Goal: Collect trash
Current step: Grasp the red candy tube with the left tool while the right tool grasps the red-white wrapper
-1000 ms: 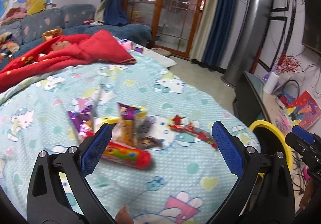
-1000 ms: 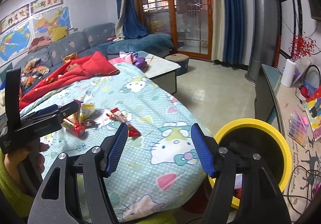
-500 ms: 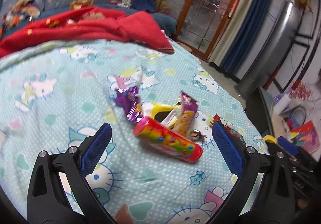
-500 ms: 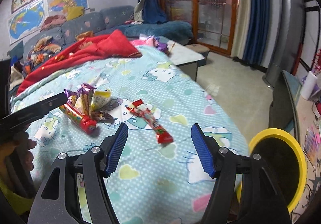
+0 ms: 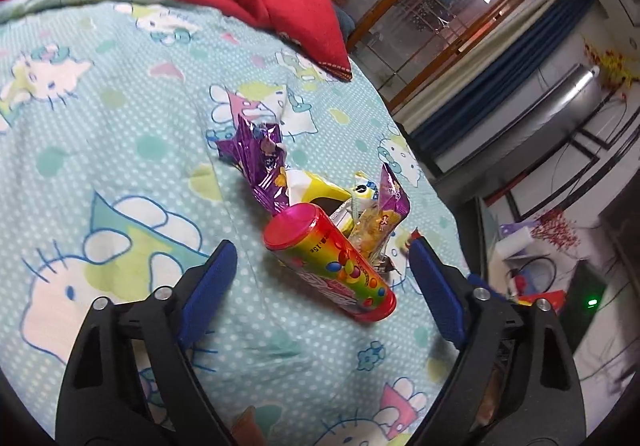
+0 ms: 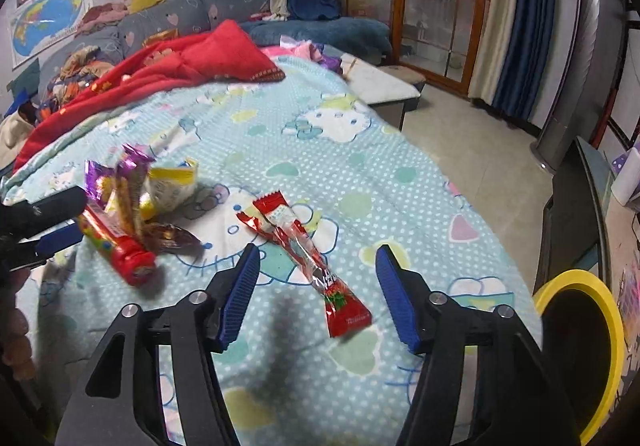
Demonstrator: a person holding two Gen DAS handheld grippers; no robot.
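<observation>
Both claws closing, not gripping yet: left gripper point(image 5: 320, 278) w/ red cylindrical candy tube point(image 5: 332, 264) between jaws, right gripper point(image 6: 316, 282) straddling long red plastic wrapper point(image 6: 316, 266) on light-blue cartoon-print quilt point(image 6: 360, 182).

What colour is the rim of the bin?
Yellow, with a dark inside. The bin shows best in the right wrist view.

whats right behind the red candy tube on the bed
Behind the red candy tube lie a purple wrapper, a yellow packet and an orange snack pack; their lower parts are hidden.
</observation>
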